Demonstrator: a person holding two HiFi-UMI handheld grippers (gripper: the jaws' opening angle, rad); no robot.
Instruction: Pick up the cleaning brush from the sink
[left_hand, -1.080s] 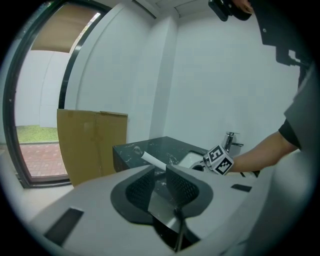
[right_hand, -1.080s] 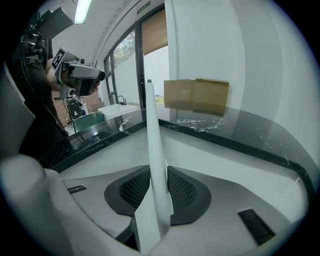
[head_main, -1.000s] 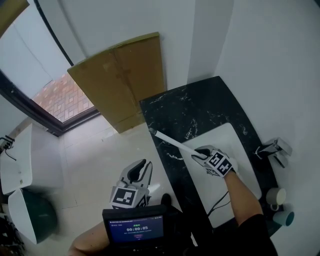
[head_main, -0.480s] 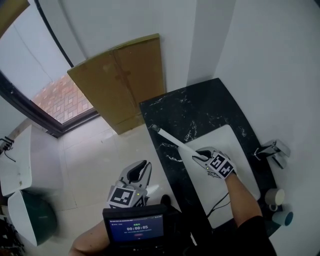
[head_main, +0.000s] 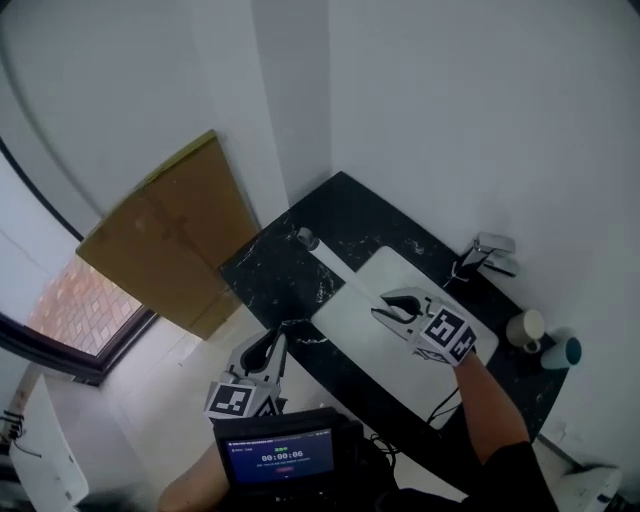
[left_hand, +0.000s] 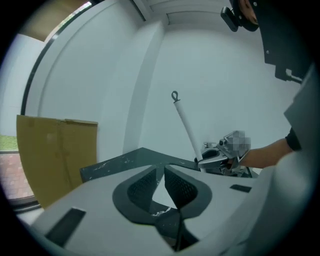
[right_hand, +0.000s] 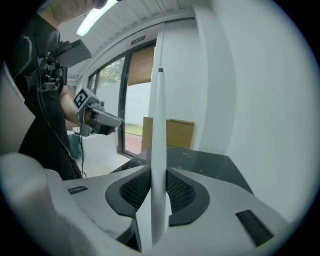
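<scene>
In the head view, the right gripper (head_main: 385, 308) is over the white sink (head_main: 345, 325), its jaws clamped on the cleaning brush (head_main: 335, 265). The white handle reaches toward 10 o'clock across the black table (head_main: 265, 268). A second ago the gripper sat lower in the basin. Our own view has swung too, so the faucet (head_main: 487, 252) now lies at 3 o'clock. The left gripper (head_main: 268, 350) hangs at 7 o'clock, beside the table's edge. In the left gripper view, its jaws stand barely apart, a thin slit with nothing in it. Beyond them the brush (left_hand: 186, 125) tilts up toward 11 o'clock out of the right gripper (left_hand: 204, 160). In the right gripper view, the jaws have just been closing a little and pinch the handle (right_hand: 159, 150), which stands upright toward 12 o'clock. The left gripper (right_hand: 112, 121) shows at 9 o'clock.
</scene>
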